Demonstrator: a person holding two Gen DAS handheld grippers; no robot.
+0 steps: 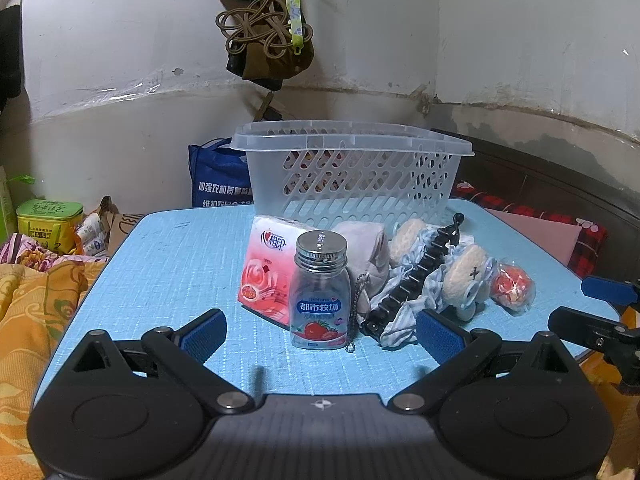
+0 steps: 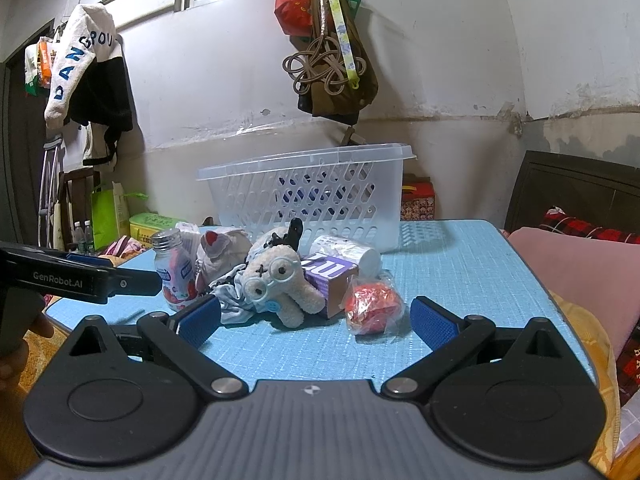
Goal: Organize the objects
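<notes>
A clear plastic basket (image 1: 352,176) (image 2: 308,196) stands at the back of the blue table (image 1: 168,272) (image 2: 460,280). In front of it lies a pile: a candy bottle with a silver cap (image 1: 320,292) (image 2: 174,268), a pink tissue pack (image 1: 268,272), a black hair clip (image 1: 416,276), a plush toy with glasses (image 2: 276,284) (image 1: 460,272), a purple box (image 2: 332,280), a white cup (image 2: 348,252) and a red wrapped ball (image 1: 512,284) (image 2: 372,304). My left gripper (image 1: 322,340) is open just before the bottle. My right gripper (image 2: 316,324) is open before the plush and ball.
A patterned blanket (image 1: 36,320) lies left of the table. A green tin (image 1: 48,220) and a blue bag (image 1: 220,176) sit behind. A pink pillow (image 2: 580,272) lies right. Bags hang on the wall (image 2: 332,60).
</notes>
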